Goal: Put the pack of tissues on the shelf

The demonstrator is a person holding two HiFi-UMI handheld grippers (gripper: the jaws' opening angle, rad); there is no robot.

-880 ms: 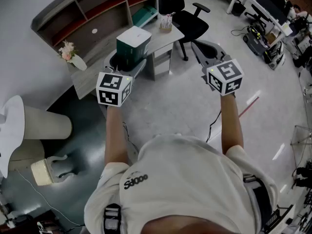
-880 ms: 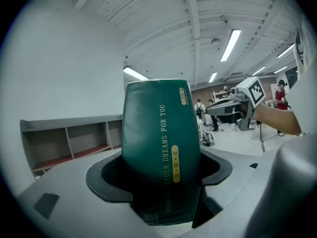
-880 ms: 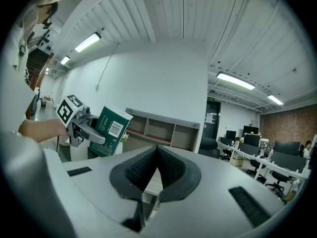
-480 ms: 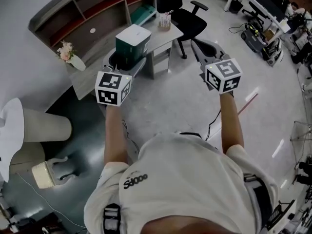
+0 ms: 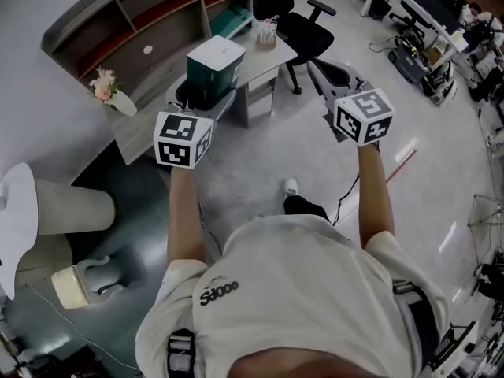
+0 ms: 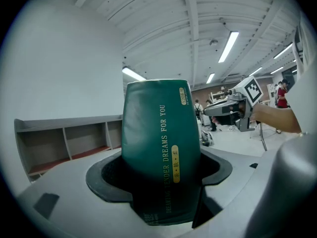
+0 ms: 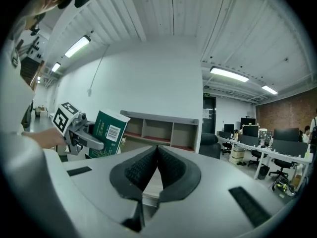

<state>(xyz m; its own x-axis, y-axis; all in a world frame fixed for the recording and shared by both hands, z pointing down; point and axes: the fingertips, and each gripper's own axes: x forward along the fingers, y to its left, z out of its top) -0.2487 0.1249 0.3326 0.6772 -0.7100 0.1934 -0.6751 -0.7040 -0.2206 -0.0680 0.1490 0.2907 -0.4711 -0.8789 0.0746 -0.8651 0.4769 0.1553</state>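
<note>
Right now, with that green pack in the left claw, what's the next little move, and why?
Probably carry the pack of tissues forward toward the shelf. The left gripper is clamped on it, but the shelf stands well ahead, past the desk, too far to set it down. The right gripper is shut and empty.

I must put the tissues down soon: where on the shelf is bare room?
The upper compartments of the shelf, above the red boards, look bare: room for the pack of tissues. Lower down, one compartment holds a small white disc, and a green box sits at the right end. The far edge of the desk is crowded by a cup of pens.
</note>
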